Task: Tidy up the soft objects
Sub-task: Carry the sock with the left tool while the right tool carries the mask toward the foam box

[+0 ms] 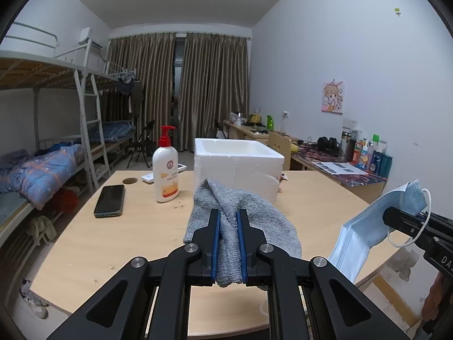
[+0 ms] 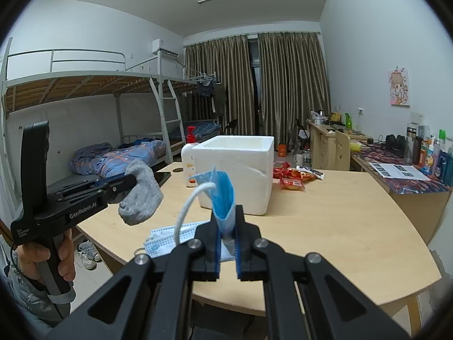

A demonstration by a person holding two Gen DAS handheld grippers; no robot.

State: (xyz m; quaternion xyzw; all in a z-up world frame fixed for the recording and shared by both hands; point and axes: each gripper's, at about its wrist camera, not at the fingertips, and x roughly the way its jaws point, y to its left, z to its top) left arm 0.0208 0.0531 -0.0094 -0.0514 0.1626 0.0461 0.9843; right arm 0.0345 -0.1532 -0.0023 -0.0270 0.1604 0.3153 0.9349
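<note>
As both items are held clear of the table (image 1: 127,240), transfer into the foam box (image 1: 237,164) appears intended: grey sock (image 1: 226,226) pinched in left gripper (image 1: 228,218), blue mask (image 2: 223,198) in right gripper (image 2: 228,226).

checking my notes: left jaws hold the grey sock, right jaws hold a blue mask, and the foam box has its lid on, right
Not quite: the foam box has no lid. The right wrist view shows its top open, with the inner walls visible. The rest holds: the left gripper is shut on the grey sock, and the right gripper is shut on the blue mask.
</note>
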